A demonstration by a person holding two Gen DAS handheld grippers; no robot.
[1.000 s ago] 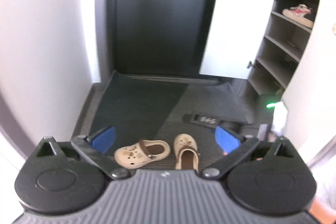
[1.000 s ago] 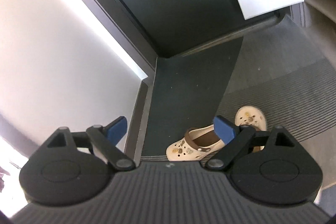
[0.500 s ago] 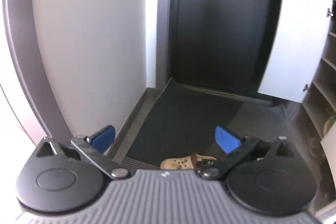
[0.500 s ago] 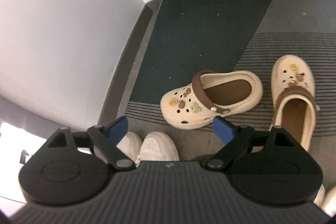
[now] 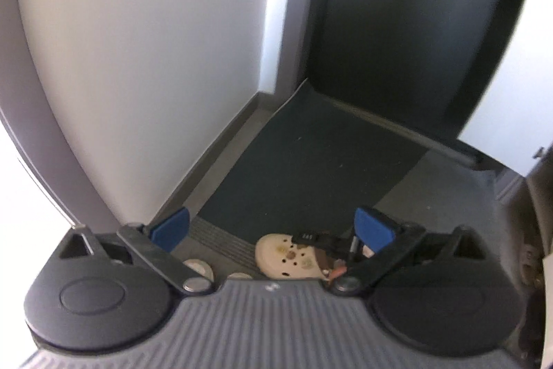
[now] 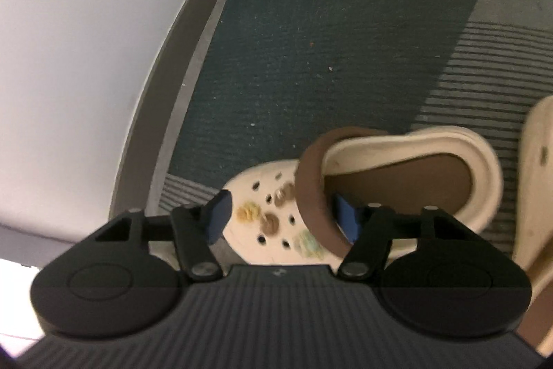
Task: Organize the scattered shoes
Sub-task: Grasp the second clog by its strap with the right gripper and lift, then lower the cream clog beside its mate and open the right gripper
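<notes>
A cream clog point(image 6: 276, 213) with charms and a brown strap lies on the doormat point(image 6: 345, 40). My right gripper point(image 6: 281, 217) is down over its toe, one pad left of the toe, the other inside the opening behind the strap, closing on the toe part. The second cream clog point(image 6: 539, 161) lies at the right edge. In the left wrist view the first clog point(image 5: 287, 253) shows low between the pads, with the right gripper's black body on it. My left gripper point(image 5: 273, 227) is open and empty, held above the floor.
A white wall point(image 5: 138, 57) with a grey skirting runs along the left. A dark door point(image 5: 414, 23) stands behind the mat. White shoe toes point(image 5: 198, 265) show just under the left gripper. A white cupboard door point(image 5: 518, 75) is at the right.
My right gripper has dropped onto the first clog and narrowed its pads around the toe. The left gripper has swung left, away from the cupboard, and the clog now sits low in its view.
</notes>
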